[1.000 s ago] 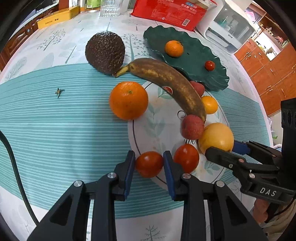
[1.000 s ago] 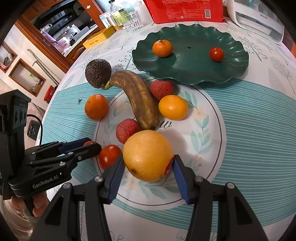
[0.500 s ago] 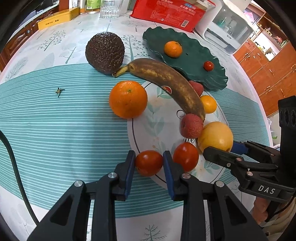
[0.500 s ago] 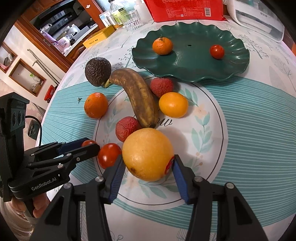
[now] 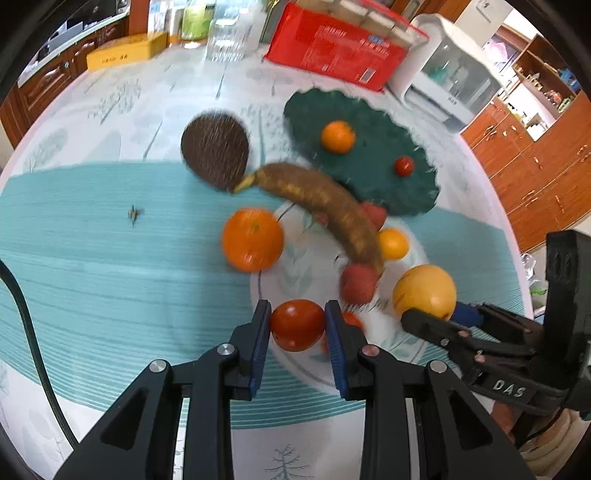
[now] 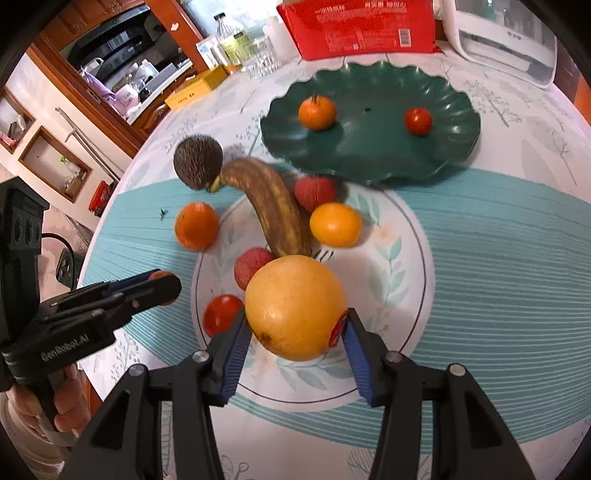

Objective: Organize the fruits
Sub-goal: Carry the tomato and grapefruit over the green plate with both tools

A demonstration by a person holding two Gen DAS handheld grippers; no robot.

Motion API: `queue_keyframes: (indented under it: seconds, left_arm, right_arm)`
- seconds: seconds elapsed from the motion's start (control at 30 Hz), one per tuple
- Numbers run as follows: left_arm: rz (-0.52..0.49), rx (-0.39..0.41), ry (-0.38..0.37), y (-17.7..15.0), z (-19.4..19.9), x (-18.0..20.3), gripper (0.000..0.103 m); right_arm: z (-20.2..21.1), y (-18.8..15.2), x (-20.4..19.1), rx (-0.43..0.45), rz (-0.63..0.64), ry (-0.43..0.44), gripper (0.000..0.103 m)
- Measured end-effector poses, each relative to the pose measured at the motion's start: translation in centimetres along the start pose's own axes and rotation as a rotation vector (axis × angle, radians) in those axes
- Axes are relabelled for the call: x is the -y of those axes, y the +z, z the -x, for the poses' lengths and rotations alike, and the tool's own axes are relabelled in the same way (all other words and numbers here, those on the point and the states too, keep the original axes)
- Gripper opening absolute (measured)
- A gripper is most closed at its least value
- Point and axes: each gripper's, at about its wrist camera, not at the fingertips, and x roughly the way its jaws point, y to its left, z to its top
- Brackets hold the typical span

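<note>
My left gripper [image 5: 297, 317] is shut on a red tomato [image 5: 297, 326] and holds it a little above the tablecloth's white printed circle [image 6: 399, 295]. My right gripper [image 6: 295, 326] is shut on a large yellow fruit [image 6: 295, 306], with both blue pads pressed on its sides. A second tomato [image 6: 221, 314] lies just left of it. On the cloth lie a brown banana [image 6: 273, 214], an avocado [image 6: 197, 166], an orange [image 6: 196, 225], a small orange [image 6: 335, 224] and two lychees [image 6: 314, 192]. The green scalloped plate [image 6: 369, 155] holds a mandarin [image 6: 317, 112] and a small tomato [image 6: 418, 120].
A red bag [image 6: 362, 26], a white appliance [image 6: 506, 40], a glass [image 6: 262, 61] and a yellow box [image 6: 195, 90] stand along the far side of the round table. A person's hand [image 6: 70, 406] grips the left tool at the table's left edge.
My left gripper has risen with the tomato between its pads, and the table looks farther away in its view. The right gripper stays around the yellow fruit.
</note>
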Motion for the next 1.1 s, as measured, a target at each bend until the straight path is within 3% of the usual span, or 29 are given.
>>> queue_keyframes:
  seconds: [0.3, 0.67, 0.87, 1.1]
  left_arm:
    - [-0.109, 0.077, -0.006, 5.5, 4.2, 4.0, 0.028]
    - [-0.263, 0.228, 0.006, 15.1, 8.7, 8.5, 0.028]
    - [-0.287, 0.234, 0.034, 20.5, 7.1, 9.9, 0.028]
    - [-0.269, 0.16, 0.031, 24.9, 0.3, 9.9, 0.028]
  right_arm:
    - [4.5, 3.7, -0.1, 0.11, 0.031, -0.017, 0.05]
    - [11.0, 11.8, 0.6, 0.301, 0.12, -0.178, 0.05]
    - [11.5, 16.8, 1.6, 0.347, 0.115, -0.227, 0.05]
    - [6.9, 21.3, 4.6, 0.311, 0.057, -0.254, 0.05]
